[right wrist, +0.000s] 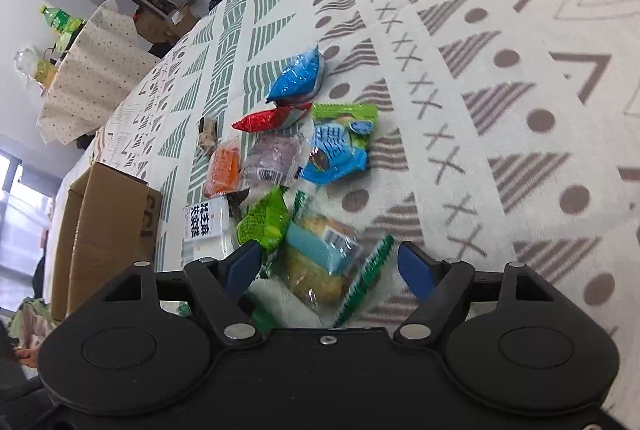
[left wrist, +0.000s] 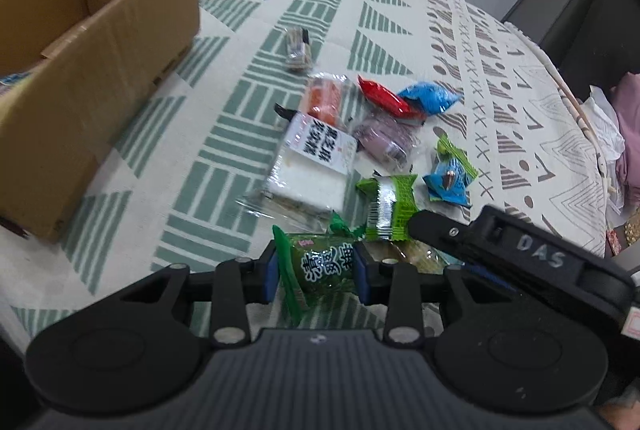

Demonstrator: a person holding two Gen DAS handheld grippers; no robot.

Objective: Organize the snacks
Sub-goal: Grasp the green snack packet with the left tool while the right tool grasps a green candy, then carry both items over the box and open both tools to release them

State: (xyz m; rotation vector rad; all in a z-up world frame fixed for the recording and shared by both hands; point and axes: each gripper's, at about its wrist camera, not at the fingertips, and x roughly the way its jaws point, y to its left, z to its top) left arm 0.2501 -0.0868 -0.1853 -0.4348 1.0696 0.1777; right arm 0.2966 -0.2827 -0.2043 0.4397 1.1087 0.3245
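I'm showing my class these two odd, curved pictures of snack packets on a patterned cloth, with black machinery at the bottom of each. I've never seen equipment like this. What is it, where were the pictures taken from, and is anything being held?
No robot is here: a person holds a two-finger gripper in each hand, and each carries a wide-angle camera looking along its fingers. That explains the curved edges and the black parts at the bottom.

In the left hand's picture, the left gripper has its blue pads pressed on a green packet. A cardboard box stands open on the patterned cloth.

In the right hand's picture, the right gripper is open around a clear-wrapped cake, pads not touching it. Beyond lie a blue packet and a red packet.
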